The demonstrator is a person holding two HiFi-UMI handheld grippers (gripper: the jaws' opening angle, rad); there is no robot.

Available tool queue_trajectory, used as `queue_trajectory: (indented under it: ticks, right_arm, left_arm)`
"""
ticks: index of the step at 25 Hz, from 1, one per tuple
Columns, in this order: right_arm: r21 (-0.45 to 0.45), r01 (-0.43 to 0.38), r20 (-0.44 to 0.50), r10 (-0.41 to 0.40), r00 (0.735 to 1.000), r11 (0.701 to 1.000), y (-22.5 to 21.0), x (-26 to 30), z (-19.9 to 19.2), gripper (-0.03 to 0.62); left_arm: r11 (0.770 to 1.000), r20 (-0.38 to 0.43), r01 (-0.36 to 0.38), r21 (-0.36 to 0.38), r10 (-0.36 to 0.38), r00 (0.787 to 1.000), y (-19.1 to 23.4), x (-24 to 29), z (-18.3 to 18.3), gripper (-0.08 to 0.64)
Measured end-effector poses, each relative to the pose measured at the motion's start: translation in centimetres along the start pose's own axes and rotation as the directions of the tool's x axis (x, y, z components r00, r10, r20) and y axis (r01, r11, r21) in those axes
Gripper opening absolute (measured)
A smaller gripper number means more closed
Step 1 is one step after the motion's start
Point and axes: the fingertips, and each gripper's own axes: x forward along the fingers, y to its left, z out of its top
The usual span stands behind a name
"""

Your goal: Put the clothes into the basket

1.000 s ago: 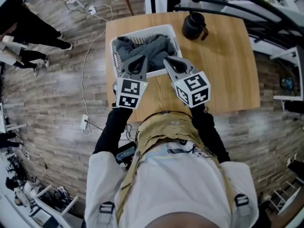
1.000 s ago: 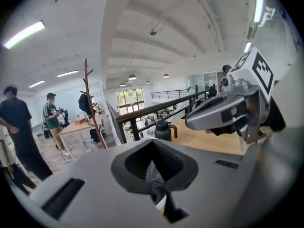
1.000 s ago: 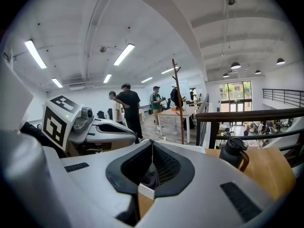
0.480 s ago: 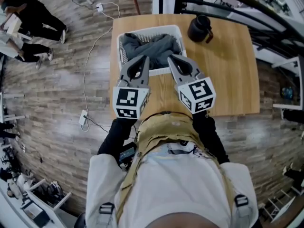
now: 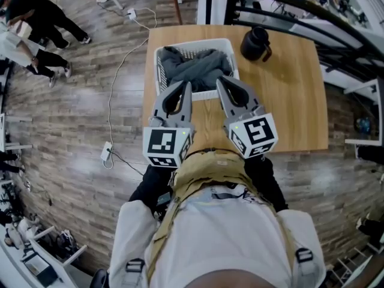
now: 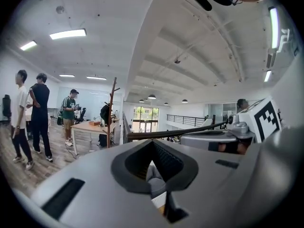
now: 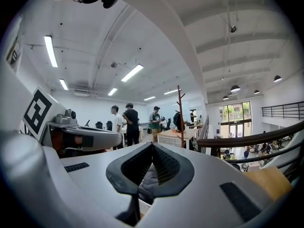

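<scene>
Both pinched shut on nothing here: left gripper (image 5: 186, 86) and right gripper (image 5: 220, 80). The grey clothes (image 5: 198, 68) sit bundled in the basket (image 5: 161, 71), straight ahead of both tips and lower down, about equally near to each. The basket's near rim hides behind my jaws, so I can't tell if anything hangs over it.

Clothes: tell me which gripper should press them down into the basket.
Right, probably: the right gripper tip sits beside the clothes, bunched mostly toward the basket's right side; the left gripper faces the thinner part.
</scene>
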Motion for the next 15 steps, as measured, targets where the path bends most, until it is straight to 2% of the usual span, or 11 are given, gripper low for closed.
queue_trajectory:
  ticks: [15]
  right_arm:
    - [0.007, -0.019, 0.024, 0.019, 1.000, 1.000, 2.1, -0.2, 0.6, 0.020]
  left_arm:
    - [0.991, 0.018, -0.116, -0.061, 0.117, 0.993, 0.5, -1.1, -0.1, 0.000]
